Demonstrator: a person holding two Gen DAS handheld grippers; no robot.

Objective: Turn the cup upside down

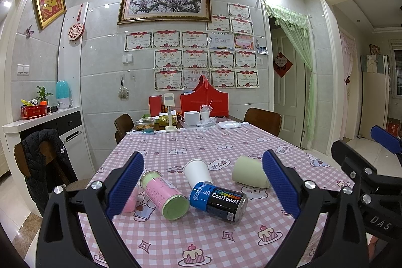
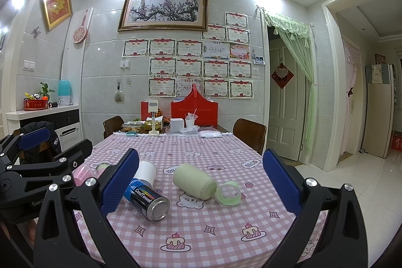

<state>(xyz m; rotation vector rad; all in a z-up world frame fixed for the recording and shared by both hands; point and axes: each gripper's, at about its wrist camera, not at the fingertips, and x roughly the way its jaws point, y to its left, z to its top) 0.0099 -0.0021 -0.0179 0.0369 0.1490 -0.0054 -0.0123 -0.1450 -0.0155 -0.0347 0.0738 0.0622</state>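
Both grippers share one build: the left gripper (image 1: 203, 182) and right gripper (image 2: 201, 182) have black plastic frames, silver round screws at the joints, ribbed blue finger pads (image 1: 127, 183), and faint white lettering

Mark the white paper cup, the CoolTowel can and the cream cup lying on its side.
white paper cup (image 1: 197, 172): left wrist view, on its side wall.
CoolTowel can (image 1: 218, 200): left wrist view, on its printed label.
cream cup (image 2: 194, 180): right wrist view, on its side wall.
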